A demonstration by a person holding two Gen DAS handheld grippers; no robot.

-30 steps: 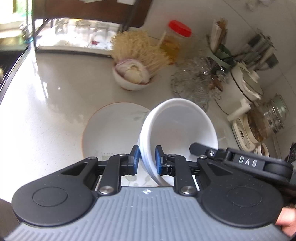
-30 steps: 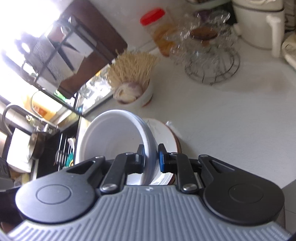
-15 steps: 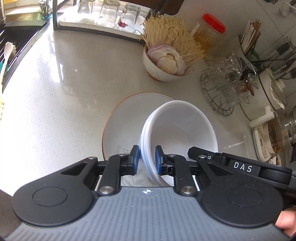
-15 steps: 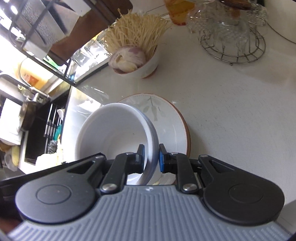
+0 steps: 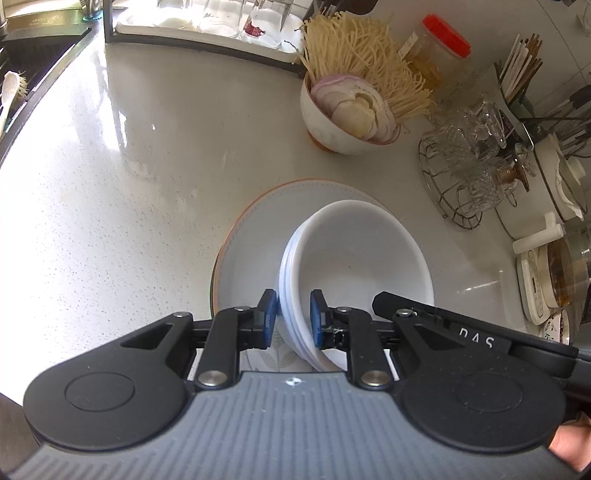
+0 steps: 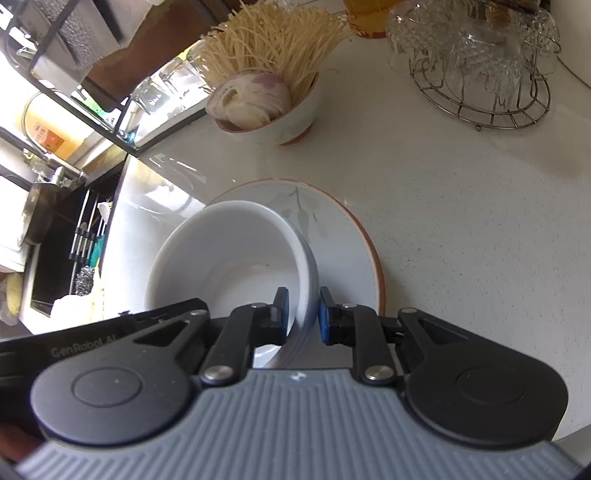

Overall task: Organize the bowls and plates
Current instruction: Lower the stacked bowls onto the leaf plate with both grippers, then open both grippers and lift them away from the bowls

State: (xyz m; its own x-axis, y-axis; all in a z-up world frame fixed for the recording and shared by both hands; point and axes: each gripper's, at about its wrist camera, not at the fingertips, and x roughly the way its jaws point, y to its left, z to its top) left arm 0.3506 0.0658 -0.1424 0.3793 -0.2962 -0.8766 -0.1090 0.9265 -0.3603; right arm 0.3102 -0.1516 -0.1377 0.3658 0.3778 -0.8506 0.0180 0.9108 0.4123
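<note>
A stack of white bowls (image 5: 354, 258) rests on or just above a white plate with a brown rim (image 5: 251, 236) on the pale counter. My left gripper (image 5: 291, 317) straddles the stack's left rim, its blue pads slightly apart from the wall. My right gripper (image 6: 303, 314) straddles the opposite rim of the bowls (image 6: 229, 258), pads close to it; the leaf-patterned plate (image 6: 332, 225) lies under them. The other gripper's arm shows in each view.
A bowl of onion slices and noodles (image 5: 347, 110) stands behind the plate. A wire rack of glass cups (image 5: 469, 173) is at the right, with a red-lidded jar (image 5: 439, 48) and appliances beyond. A sink (image 6: 62, 258) and a glass tray (image 5: 207, 22) lie left.
Both grippers lowered the bowl stack onto the plate and levelled it. The pads of both have eased slightly off the rim.
</note>
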